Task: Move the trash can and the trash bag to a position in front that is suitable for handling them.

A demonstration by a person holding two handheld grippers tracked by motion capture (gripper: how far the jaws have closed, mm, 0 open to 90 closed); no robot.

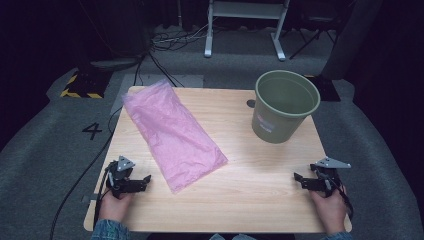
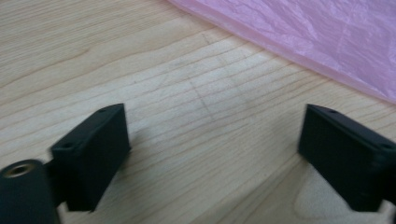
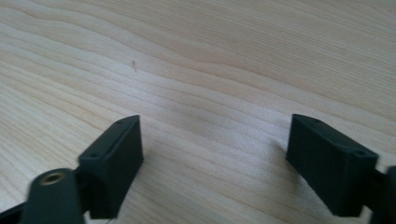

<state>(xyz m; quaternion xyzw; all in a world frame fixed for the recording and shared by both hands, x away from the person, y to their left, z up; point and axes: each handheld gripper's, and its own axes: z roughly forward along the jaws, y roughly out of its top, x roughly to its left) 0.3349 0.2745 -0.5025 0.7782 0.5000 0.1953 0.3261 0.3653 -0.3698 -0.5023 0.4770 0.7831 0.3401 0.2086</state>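
While upright on the table (image 1: 225, 200), green bucket (image 1: 280, 112), pink bag (image 1: 172, 132) beside.

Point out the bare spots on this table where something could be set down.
Bare wood lies between the pink plastic bag and green plastic bucket, and along the near edge between the left gripper and right gripper. The far-left side is crowded by the bag.
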